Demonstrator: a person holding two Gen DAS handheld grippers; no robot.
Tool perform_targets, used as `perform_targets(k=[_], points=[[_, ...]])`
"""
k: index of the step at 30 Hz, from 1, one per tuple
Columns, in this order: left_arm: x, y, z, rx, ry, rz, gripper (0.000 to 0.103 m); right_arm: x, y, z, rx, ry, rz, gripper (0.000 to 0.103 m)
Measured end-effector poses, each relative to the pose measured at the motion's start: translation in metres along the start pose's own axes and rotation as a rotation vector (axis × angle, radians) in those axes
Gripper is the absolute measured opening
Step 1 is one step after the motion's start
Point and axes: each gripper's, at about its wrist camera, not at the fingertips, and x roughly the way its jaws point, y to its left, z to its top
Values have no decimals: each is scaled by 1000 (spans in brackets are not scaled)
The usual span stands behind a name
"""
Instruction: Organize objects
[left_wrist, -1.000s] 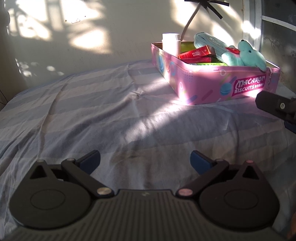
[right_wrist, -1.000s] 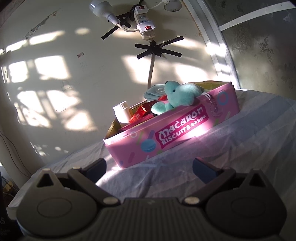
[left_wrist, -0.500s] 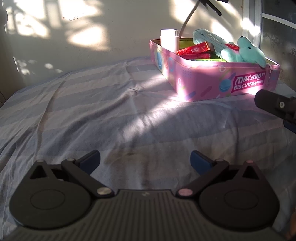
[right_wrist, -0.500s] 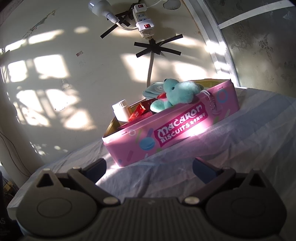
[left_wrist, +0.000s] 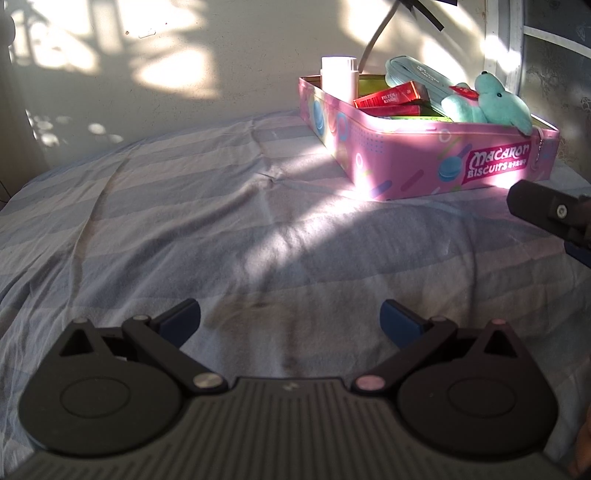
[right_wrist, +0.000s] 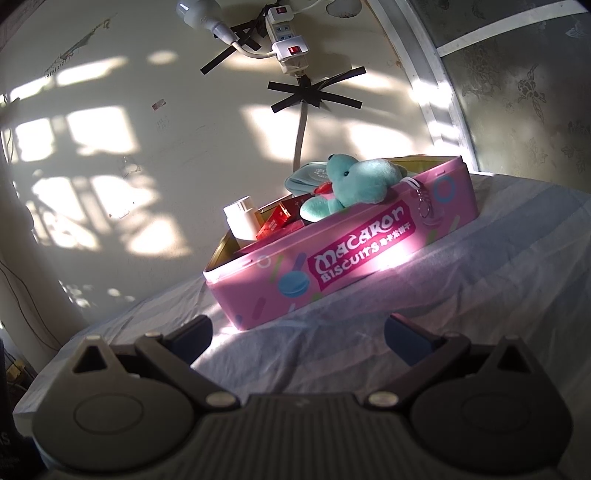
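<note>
A pink "Macaron Biscuits" tin (left_wrist: 424, 162) (right_wrist: 332, 273) stands open on the striped bedsheet at the far right. Inside it lie a teal plush toy (left_wrist: 491, 107) (right_wrist: 354, 181), red cartons (left_wrist: 391, 98) (right_wrist: 275, 221), a white bottle (left_wrist: 338, 77) (right_wrist: 242, 219) and a pale blue pouch (left_wrist: 417, 79). My left gripper (left_wrist: 290, 321) is open and holds nothing, low over the sheet, well short of the tin. My right gripper (right_wrist: 297, 332) is also open with nothing in it, just in front of the tin's long side. One of its fingers (left_wrist: 546, 210) shows at the right edge of the left wrist view.
The striped sheet (left_wrist: 184, 221) spreads wide to the left of the tin. A cream wall (right_wrist: 147, 147) rises close behind, with a taped power strip (right_wrist: 284, 40) and cable above the tin. A window frame (right_wrist: 436, 92) stands at the right.
Both views have shifted slightly; the tin sits a little differently in each frame. Both grippers stay open and nothing was picked up or put down.
</note>
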Motion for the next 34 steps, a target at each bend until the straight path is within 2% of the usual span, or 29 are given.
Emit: perform_targets(k=[27,34], points=[[2,3,0,-15,10,-8,103,0,1,0,0,0,-1,103],[-2,8,3,-6,-18,-17,103,2,1,-1,-11,2,3,103]])
